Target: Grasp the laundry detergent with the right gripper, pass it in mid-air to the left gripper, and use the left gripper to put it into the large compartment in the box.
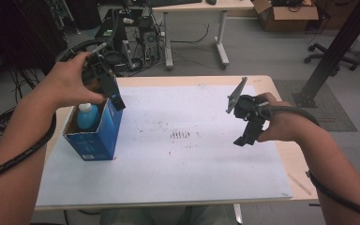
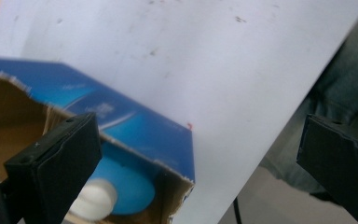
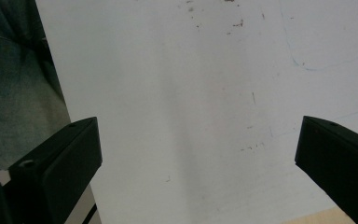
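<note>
An open blue cardboard box (image 1: 96,133) stands at the left of the table, with a light blue bottle with a white cap (image 1: 88,116) inside it. In the left gripper view the box (image 2: 135,126) lies below the jaws and the bottle (image 2: 121,186) rests in its brown interior. My left gripper (image 1: 115,98) hovers just above the box's far right corner, jaws open and empty (image 2: 198,158). My right gripper (image 1: 246,138) hangs above the right side of the white sheet, open with nothing between its fingers (image 3: 198,158).
A white sheet (image 1: 178,140) covers most of the wooden table (image 1: 290,154). Faint dark smudges (image 1: 180,135) mark its middle. Beyond the table stand a desk, cables, a cardboard box (image 1: 286,14) and a black slanted post (image 1: 337,47).
</note>
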